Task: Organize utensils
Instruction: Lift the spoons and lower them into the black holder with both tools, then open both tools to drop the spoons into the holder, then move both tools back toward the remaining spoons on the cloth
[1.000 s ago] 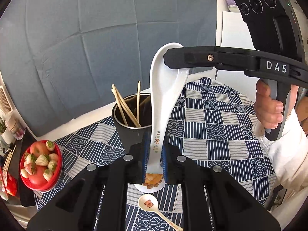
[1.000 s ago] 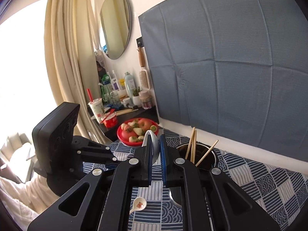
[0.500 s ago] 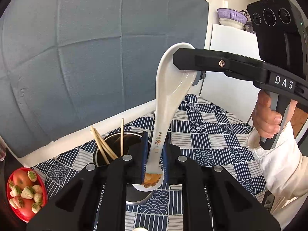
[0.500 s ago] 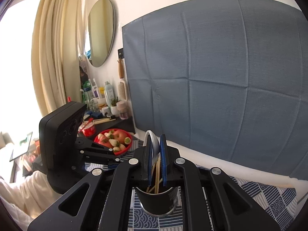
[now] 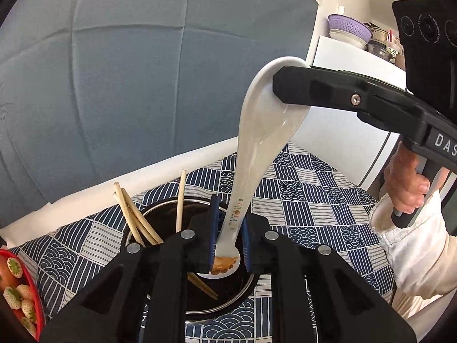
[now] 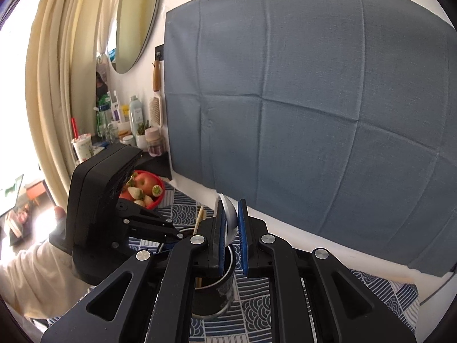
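**Spoon held at both ends above the utensil cup**

While the left gripper (image 5: 230, 238) has its fingers clamped on the handle of the white ceramic spoon (image 5: 257, 154), the right gripper (image 6: 230, 237) pinches the bowl end. Handle down, the spoon hangs directly over the dark utensil cup (image 5: 160, 214) on the patterned tabletop (image 5: 308, 197), seemingly lined up to drop in beside the chopsticks (image 5: 134, 214).

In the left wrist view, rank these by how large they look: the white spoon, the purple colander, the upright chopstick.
1. White spoon, though nearness to the camera inflates it.
2. Upright chopstick.
3. Purple colander, far away, so its true size stays unsure.
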Motion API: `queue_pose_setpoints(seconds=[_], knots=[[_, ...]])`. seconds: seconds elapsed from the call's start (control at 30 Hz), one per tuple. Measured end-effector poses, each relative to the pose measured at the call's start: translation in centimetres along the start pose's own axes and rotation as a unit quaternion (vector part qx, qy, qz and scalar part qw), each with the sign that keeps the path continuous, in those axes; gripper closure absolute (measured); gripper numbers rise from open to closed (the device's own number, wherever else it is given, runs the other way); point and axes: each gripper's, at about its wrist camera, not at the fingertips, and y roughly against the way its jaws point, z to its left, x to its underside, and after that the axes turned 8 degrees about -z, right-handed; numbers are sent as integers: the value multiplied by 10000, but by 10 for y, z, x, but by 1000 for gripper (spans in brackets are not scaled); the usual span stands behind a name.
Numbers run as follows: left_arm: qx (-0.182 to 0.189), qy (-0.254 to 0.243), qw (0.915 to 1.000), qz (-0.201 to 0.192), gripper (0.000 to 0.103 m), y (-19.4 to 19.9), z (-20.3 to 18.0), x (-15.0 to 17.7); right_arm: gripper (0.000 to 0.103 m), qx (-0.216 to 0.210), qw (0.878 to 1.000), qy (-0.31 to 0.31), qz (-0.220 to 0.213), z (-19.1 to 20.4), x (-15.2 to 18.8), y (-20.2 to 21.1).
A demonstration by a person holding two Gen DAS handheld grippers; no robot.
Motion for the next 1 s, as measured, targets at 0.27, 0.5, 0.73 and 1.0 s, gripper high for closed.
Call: queue_pose_setpoints(seconds=[0.27,0.5,0.73,1.0], knots=[[-2,150,9998,155,87,-9,10,12,95,25,9998,128,181,9,5,-19],[-84,51,9998,178,83,-5,14,16,95,-78,9997,-29,236,8,9,-24],[-170,-234,9989,-359,31,22,2,15,19,235,9995,2,-193,13,8,-11],[-471,-313,9965,-616,6,47,0,15,15,301,9989,-188,-292,11,4,-4]])
